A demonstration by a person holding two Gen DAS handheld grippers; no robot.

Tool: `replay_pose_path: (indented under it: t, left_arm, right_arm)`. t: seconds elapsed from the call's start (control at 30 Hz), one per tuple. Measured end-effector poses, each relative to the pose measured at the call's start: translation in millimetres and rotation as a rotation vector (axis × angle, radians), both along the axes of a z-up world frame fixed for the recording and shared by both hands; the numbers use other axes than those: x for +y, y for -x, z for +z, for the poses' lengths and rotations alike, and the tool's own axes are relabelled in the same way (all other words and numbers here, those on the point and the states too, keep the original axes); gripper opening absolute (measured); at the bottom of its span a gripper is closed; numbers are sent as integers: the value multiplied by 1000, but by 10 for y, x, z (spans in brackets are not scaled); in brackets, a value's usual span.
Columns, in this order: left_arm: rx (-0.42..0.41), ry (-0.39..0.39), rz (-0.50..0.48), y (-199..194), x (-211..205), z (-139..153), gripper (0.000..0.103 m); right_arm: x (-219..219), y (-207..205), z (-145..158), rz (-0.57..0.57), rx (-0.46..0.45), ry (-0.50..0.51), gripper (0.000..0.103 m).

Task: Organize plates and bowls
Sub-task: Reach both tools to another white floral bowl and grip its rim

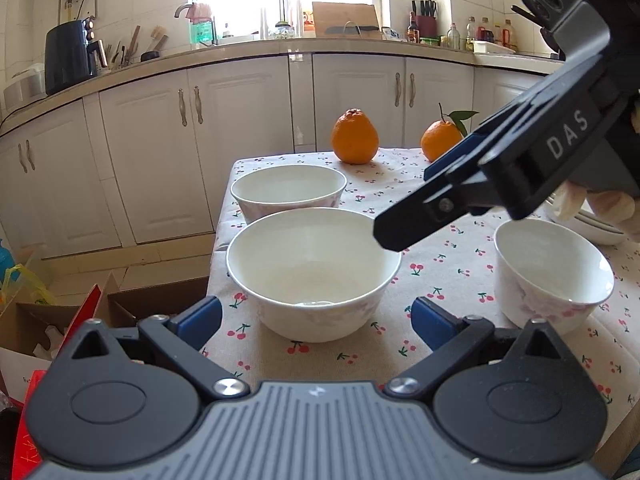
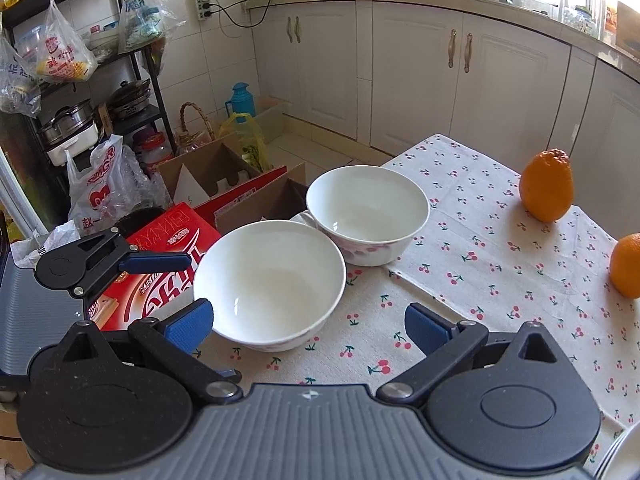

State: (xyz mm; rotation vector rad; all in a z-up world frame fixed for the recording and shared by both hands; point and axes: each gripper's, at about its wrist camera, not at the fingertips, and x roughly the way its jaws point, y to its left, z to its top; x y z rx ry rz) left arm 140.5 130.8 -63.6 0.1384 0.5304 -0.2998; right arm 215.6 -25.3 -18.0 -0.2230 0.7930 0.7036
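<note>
Bowls are found upright on the cherry-print tablecloth [image 1: 440, 268]: the near bowl [image 1: 314, 272] sits just before the spread fingers of the left gripper [image 1: 316, 318], unheld; the far bowl [image 1: 288, 190] is just behind it, a third bowl [image 1: 554, 276] apart at right. The right gripper [image 2: 306, 322] is likewise spread, nothing held. Two oranges [image 1: 355, 136] are noted beyond.

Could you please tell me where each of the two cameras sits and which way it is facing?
Left wrist: on the left gripper, facing the window wall across three white ceramic bowls; the right gripper shows, a gloved hand behind it.
Right wrist: on the right gripper, facing the floor clutter; the left gripper shows.
Shared: the nearest white ceramic bowl, the cherry-print tablecloth, two oranges.
</note>
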Motion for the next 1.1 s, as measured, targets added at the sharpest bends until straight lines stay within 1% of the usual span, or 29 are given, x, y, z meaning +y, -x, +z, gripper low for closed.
replay_pose_path:
  t: [0.2,0.3,0.5,0.53,0.57,0.77,0.97,1.1]
  left_arm:
    - [15,17,-3,-99,36,-38,100]
    - [16,17,5,-139,41,-54,100]
    - [2,12,-14,-150,15,-63,100]
    - [0,9,-14,-152,11,-62,100]
    - [-2,8,-16,-155,10,-60,100]
    - [3,23,-24,-179,21,-54,98]
    - [-1,7,-33,-195,11,-54,96]
    - [1,3,-41,-197,9,-59,95]
  right_arm:
    - [147,-219,-103,39,66,-15,103]
    - [197,-308,-139,49,88,-19,100]
    - [254,-458,-209,56,135,-31,90]
    - [259,-476,-219,58,142,-32,86]
    - [266,-504,-228,59,150,-31,85]
    - [292,-585,-270,68,180,-37,74]
    - [289,-626,-288,67,203,-57,69]
    - [285,-622,-292,68,213,-66,67]
